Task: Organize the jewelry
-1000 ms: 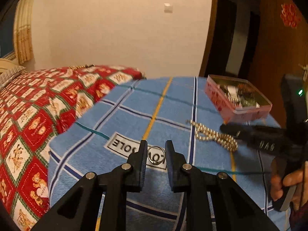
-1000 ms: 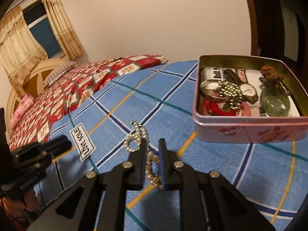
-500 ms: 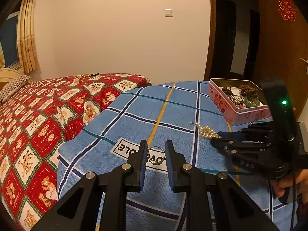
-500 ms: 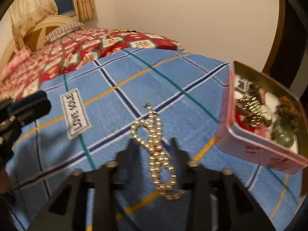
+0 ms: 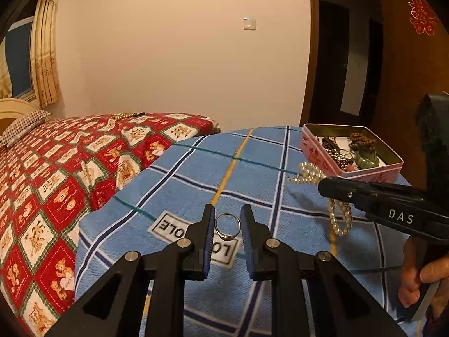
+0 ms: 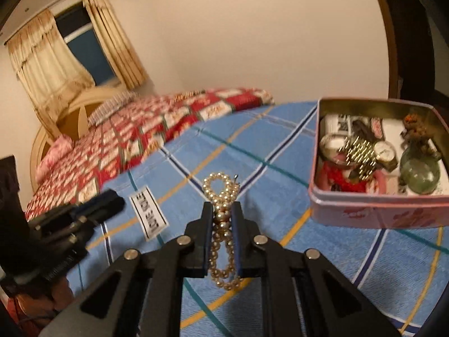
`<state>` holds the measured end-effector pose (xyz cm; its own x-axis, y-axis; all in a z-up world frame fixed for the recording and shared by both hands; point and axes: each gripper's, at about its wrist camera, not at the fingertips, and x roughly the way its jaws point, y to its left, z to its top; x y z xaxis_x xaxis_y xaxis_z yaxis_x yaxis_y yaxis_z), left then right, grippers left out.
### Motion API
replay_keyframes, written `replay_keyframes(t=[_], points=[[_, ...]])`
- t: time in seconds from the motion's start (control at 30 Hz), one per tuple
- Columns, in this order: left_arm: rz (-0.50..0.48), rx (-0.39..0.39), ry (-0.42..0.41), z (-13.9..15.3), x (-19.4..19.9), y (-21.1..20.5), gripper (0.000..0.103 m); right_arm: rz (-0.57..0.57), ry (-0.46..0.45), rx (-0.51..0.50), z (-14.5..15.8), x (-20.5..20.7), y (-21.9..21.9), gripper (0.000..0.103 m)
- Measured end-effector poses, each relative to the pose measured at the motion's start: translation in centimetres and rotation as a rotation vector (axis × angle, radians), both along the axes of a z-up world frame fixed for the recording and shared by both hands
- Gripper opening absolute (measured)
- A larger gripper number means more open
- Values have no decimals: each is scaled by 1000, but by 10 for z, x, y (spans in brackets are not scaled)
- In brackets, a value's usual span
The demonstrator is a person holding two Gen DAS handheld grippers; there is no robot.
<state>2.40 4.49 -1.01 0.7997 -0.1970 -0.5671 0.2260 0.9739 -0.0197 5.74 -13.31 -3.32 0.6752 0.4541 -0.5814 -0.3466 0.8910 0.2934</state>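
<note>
My left gripper [image 5: 227, 213] is shut on a thin silver ring [image 5: 228, 226], held upright between the fingertips above the blue plaid cloth. My right gripper [image 6: 221, 213] is shut on a pearl necklace [image 6: 221, 196]; the strand loops above the fingertips and hangs below them. In the left wrist view the necklace [image 5: 338, 213] dangles from the right gripper [image 5: 325, 186], lifted off the cloth. A pink tin [image 6: 373, 210] with a watch, beads and a green stone stands at the right; it also shows in the left wrist view [image 5: 320, 148].
The blue plaid cloth [image 5: 196, 174] carries a white "LOVE SOLE" label [image 5: 168, 226]. A bed with a red patterned cover [image 5: 56, 168] lies to the left. A dark doorway [image 5: 345, 56] is behind the tin.
The right gripper has closed on the pearl necklace and lifted it off the cloth. The left gripper still holds the ring and has stayed at about the same place.
</note>
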Motion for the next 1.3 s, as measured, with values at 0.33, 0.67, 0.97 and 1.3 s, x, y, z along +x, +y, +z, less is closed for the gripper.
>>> replay_keyframes(t=[0.33, 0.67, 0.97, 1.3], points=[[-34, -72, -55, 16, 2, -26, 19, -83, -90, 74, 20, -2, -14, 16], [-67, -84, -67, 26, 15, -56, 19, -168, -138, 130, 31, -3, -41, 16], [-131, -100, -82, 31, 24, -82, 19, -262, -212, 125, 42, -6, -70, 16], [-199, -149, -99, 39, 43, -116, 19, -446, -256, 82, 48, -3, -122, 16]])
